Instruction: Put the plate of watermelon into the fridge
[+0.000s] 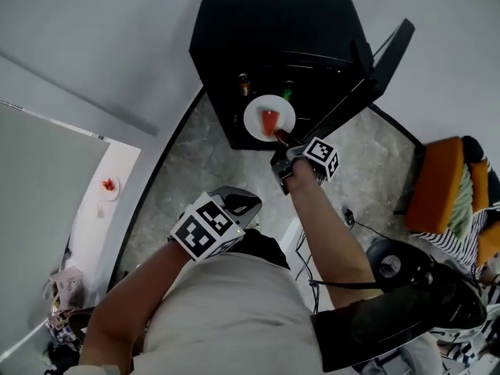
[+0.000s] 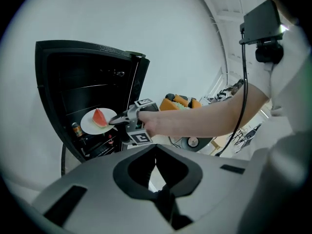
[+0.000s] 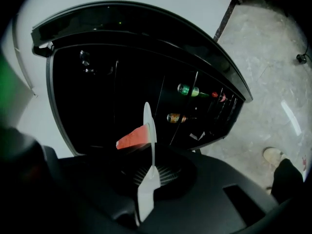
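A white plate (image 1: pixel 258 120) with a red watermelon slice (image 1: pixel 269 121) hangs level in front of the open black fridge (image 1: pixel 266 30). My right gripper (image 1: pixel 281 139) is shut on the plate's near rim. The left gripper view shows the same plate (image 2: pixel 90 126) and slice (image 2: pixel 100 117) at the fridge (image 2: pixel 73 82) opening, with the right gripper (image 2: pixel 117 121) clamped on it. In the right gripper view the plate (image 3: pixel 147 121) stands edge-on between the jaws, with the slice (image 3: pixel 131 139) to its left. My left gripper (image 1: pixel 234 205) stays back near my body, shut and holding nothing (image 2: pixel 158 186).
The fridge door (image 1: pixel 375 69) swings open to the right, with bottles (image 3: pixel 187 89) and a can (image 3: pixel 175 117) in its racks. Bottles (image 1: pixel 244 84) stand inside low down. An orange chair (image 1: pixel 441 182) is at the right, a white table (image 1: pixel 98 209) at the left.
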